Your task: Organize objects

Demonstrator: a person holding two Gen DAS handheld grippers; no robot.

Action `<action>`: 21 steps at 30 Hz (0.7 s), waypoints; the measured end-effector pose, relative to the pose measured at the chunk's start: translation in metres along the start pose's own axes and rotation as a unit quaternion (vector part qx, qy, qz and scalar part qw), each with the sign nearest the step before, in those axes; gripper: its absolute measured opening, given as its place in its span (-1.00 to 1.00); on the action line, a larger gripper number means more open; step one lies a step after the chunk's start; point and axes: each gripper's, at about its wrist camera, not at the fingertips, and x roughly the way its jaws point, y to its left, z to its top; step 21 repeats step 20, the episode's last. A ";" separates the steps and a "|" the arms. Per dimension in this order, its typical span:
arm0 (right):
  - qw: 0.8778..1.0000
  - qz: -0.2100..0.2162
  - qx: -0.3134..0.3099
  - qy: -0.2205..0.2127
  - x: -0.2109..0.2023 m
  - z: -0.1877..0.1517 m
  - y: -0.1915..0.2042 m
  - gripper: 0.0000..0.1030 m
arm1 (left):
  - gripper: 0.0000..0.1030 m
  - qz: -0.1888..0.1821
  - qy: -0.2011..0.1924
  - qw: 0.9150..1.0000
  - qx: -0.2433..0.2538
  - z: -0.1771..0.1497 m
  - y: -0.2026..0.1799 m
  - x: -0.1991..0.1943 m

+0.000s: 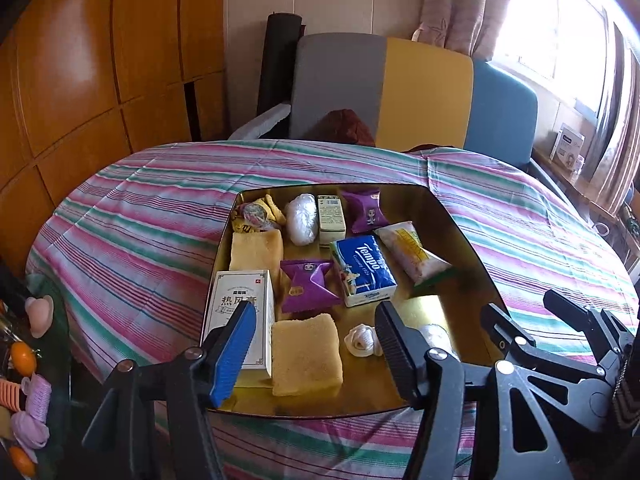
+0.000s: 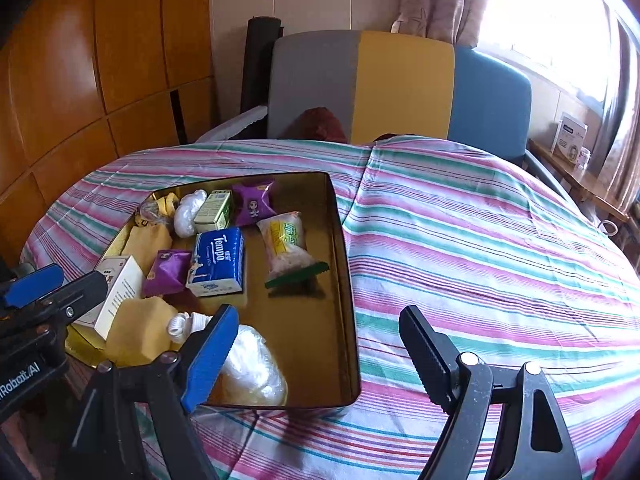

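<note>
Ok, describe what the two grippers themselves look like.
Both the left gripper and the right gripper are black plastic frames with silver rivets. Each has one finger with a blue ribbed pad and one with a black ribbed pad. White "Robbit.AI"-like lettering marks the left one's body.

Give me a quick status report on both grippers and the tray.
Left gripper open, empty, over tray's near edge. Right gripper open, empty, at tray's right wall. Tray full: tissue pack, snacks, boxes. Nothing blocking.
</note>
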 end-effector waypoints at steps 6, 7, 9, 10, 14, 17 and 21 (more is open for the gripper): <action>1.000 0.001 -0.005 0.002 0.002 0.000 0.004 0.61 | 0.21 0.002 -0.008 1.000 -0.003 0.000 0.002 -0.002; 1.000 0.001 -0.006 0.003 0.002 0.000 0.005 0.61 | 0.20 0.003 -0.010 1.000 -0.001 0.000 0.002 -0.002; 1.000 0.002 -0.006 0.004 0.002 0.000 0.005 0.61 | 0.14 0.003 -0.014 1.000 0.001 0.000 0.002 -0.004; 1.000 0.002 -0.005 0.005 0.002 0.000 0.005 0.61 | 0.11 0.000 -0.017 1.000 0.002 0.001 0.002 -0.005; 1.000 0.003 -0.007 0.007 0.004 -0.001 0.007 0.61 | 0.09 -0.004 -0.021 1.000 0.004 0.001 0.001 -0.006; 1.000 0.004 -0.006 0.007 0.004 -0.001 0.007 0.61 | 0.08 -0.002 -0.022 1.000 0.003 0.002 0.002 -0.007; 1.000 0.005 -0.005 0.005 0.003 0.000 0.007 0.61 | 0.09 -0.007 -0.015 1.000 0.001 0.003 0.002 -0.005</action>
